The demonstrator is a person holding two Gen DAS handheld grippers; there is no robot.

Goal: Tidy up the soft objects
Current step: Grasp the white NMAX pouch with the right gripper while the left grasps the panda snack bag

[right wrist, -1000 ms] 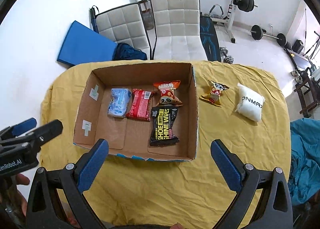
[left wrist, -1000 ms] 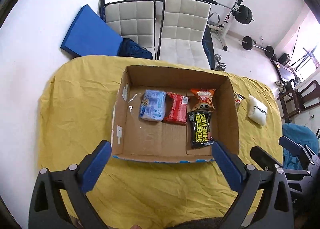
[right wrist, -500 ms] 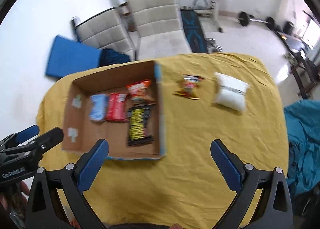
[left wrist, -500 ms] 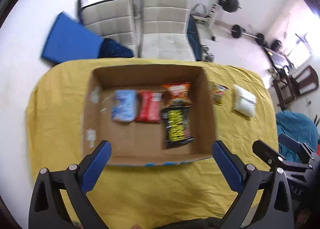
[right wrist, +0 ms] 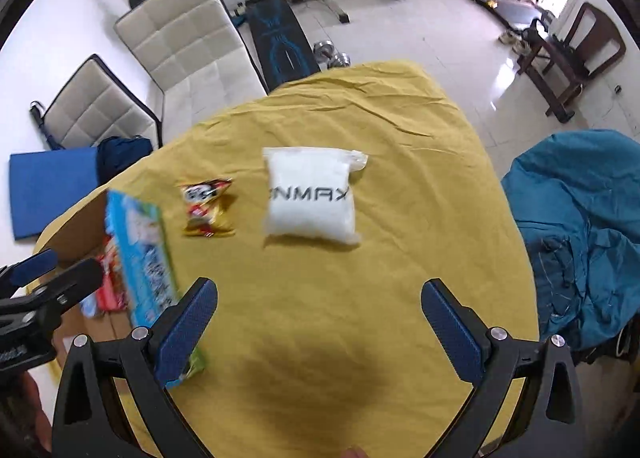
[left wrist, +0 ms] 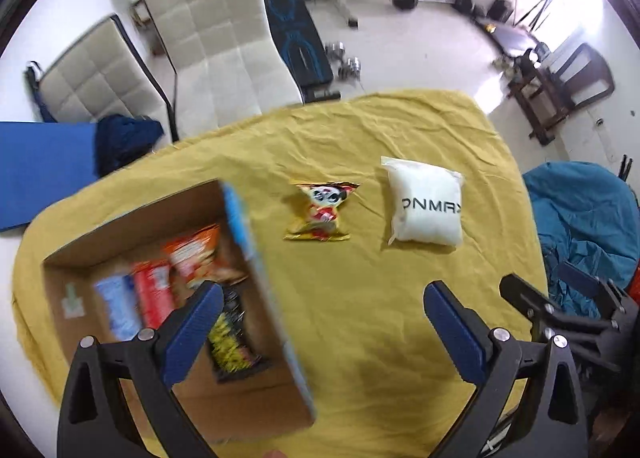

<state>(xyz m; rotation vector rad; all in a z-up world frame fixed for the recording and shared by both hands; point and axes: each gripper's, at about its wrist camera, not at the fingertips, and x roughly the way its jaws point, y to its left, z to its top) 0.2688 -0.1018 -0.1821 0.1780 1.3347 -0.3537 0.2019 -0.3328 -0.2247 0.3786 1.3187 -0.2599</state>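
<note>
The white soft pouch [left wrist: 426, 204] bore black letters reading "NMAX", seen upside down; other packaging print was blurred.

Table covered by wrinkled yellow cloth [left wrist: 360, 298]. Directly on it are seen 3 items: open cardboard box [left wrist: 256, 338] at left, small snack packet [left wrist: 320, 212] beside it, white pouch [left wrist: 426, 204] further right.

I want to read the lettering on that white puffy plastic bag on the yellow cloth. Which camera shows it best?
The left wrist view: the white puffy plastic bag lies sharp there, its black letters upside down but crisp. The right wrist view shows the same bag more central, yet smeared by motion blur, so its print is harder to read.
</note>
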